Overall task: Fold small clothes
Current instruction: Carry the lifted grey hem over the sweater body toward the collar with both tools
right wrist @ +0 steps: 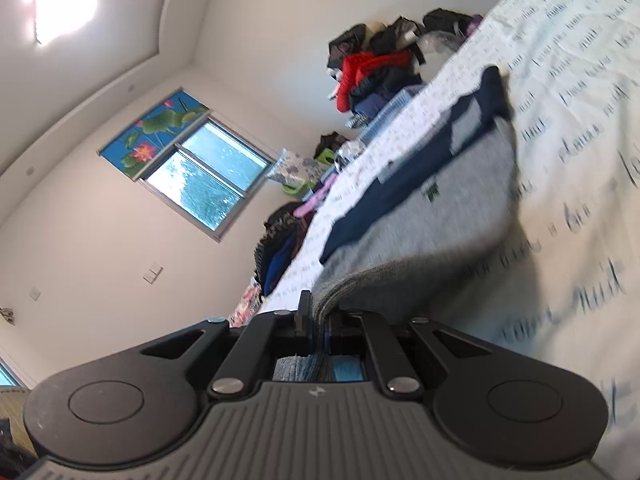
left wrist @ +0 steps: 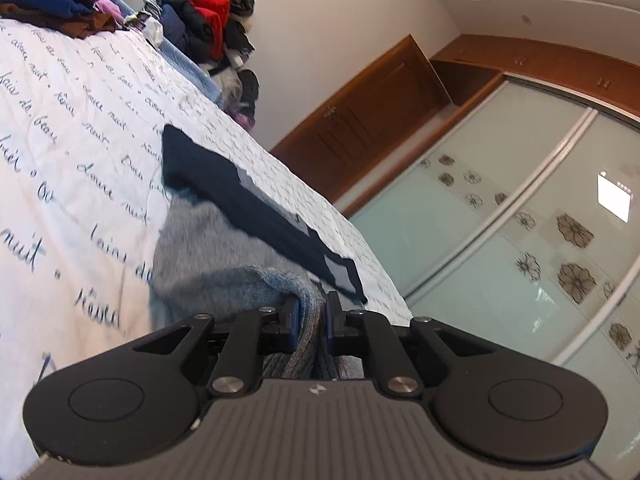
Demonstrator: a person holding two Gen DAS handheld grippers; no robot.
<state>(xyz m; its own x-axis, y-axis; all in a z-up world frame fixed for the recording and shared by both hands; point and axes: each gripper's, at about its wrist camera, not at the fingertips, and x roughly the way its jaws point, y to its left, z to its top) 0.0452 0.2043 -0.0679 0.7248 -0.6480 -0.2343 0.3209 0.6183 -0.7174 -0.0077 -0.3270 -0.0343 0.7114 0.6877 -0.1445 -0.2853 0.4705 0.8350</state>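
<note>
While both grippers hold the near hem, the grey knit garment [left wrist: 208, 256] runs forward from the fingers across the bedspread [left wrist: 72, 128] — its long axis lies roughly along each camera's line of sight, with the dark navy band [left wrist: 248, 200] at the far end.

Left gripper [left wrist: 313, 312]: jaws drawn narrow, clamped on a bunched fold of the grey knit; fabric fills the gap between the blue-faced pads and hangs back toward the gripper body.

Right gripper [right wrist: 318, 320]: jaws likewise narrow, pinching a thinner edge of the same garment [right wrist: 432, 216]. From this view the cloth rises off the bedspread [right wrist: 580, 92] at the fingers and settles flat further out, where the navy part [right wrist: 400, 184] lies on top of the grey.

Governing relation: the free bulk of the garment lies ahead of both grippers, resting on the bed, and only the near edge is lifted. Both grippers appear about equally close to that edge, so neither has a clear reach advantage.

Judged step: a lengthwise fold — carrying the held hem forward, over the body, toward the navy end. The two grips would need to travel level and parallel, otherwise the hem is likely to land skewed. Motion blur on the bedspread text leaves finer edge alignment unreadable.

Piles of other clothing [left wrist: 200, 20] sit well apart at the far side of the bed.
</note>
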